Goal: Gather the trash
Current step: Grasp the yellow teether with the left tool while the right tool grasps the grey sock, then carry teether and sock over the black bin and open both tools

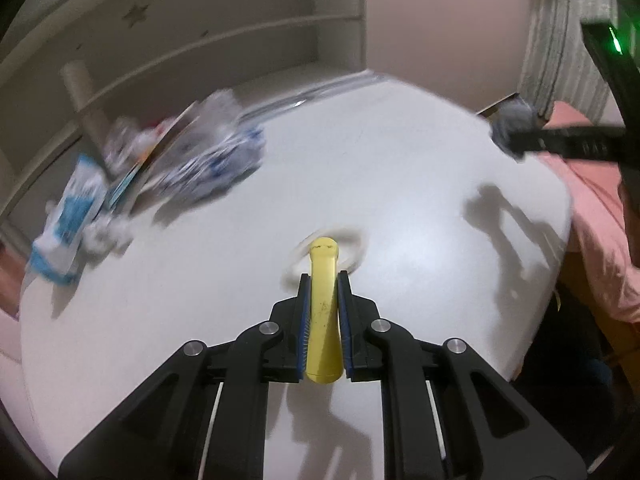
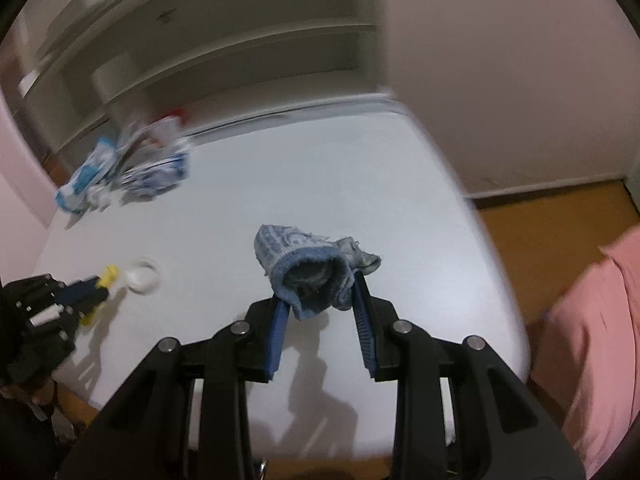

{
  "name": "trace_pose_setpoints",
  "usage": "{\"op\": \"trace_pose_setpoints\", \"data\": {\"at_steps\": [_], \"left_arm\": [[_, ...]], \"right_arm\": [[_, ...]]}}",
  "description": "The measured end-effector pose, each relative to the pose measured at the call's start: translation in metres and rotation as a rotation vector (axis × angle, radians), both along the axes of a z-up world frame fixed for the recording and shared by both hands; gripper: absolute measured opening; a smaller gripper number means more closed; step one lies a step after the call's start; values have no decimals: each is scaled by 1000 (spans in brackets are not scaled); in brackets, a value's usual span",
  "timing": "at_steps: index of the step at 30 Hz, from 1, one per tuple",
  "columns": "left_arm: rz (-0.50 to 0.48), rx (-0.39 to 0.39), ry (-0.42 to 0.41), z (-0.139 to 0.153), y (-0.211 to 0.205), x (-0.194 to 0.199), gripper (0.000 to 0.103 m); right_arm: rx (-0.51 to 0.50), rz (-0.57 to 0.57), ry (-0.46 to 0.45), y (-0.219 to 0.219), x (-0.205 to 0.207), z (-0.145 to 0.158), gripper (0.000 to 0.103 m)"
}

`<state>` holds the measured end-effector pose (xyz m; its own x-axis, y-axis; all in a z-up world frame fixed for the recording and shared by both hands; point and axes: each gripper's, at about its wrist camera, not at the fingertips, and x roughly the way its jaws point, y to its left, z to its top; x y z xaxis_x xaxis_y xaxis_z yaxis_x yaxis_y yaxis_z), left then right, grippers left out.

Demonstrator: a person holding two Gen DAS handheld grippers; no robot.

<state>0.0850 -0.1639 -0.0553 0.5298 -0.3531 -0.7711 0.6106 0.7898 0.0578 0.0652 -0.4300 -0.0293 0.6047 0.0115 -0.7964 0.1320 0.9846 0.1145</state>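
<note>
Two pieces are in your grip. At far left, the trash pile sits on the white table. Your left gripper is clamped narrow on a yellow tube, above a white ring. Your right gripper pinches a blue sock. Next, probably carry both to the pile without loosening.

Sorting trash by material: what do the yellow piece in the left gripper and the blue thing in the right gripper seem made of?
Yellow piece: probably hard plastic, a smooth, slightly glossy, rigid bar with small scuffs. Blue thing: knitted fabric, likely a sock, with a ribbed cuff and fuzzy, limp folds.
</note>
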Motion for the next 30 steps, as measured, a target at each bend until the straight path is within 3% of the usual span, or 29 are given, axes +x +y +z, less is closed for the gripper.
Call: {"op": "trace_pose_setpoints", "data": {"at_steps": [2, 8, 16, 23, 30], "left_arm": [[-30, -16, -1, 3, -23, -4, 12], [-236, -53, 10, 7, -134, -41, 12], [-537, -99, 39, -11, -282, -121, 12], [-700, -81, 103, -71, -367, -175, 12], [-739, -7, 195, -139, -407, -190, 12]], "right_arm": [[9, -74, 1, -33, -28, -2, 31], [30, -272, 25, -116, -109, -19, 31], [82, -540, 91, -211, -222, -76, 31], [174, -696, 163, -255, -288, -152, 31], [252, -762, 226, -272, -314, -216, 31]]}}
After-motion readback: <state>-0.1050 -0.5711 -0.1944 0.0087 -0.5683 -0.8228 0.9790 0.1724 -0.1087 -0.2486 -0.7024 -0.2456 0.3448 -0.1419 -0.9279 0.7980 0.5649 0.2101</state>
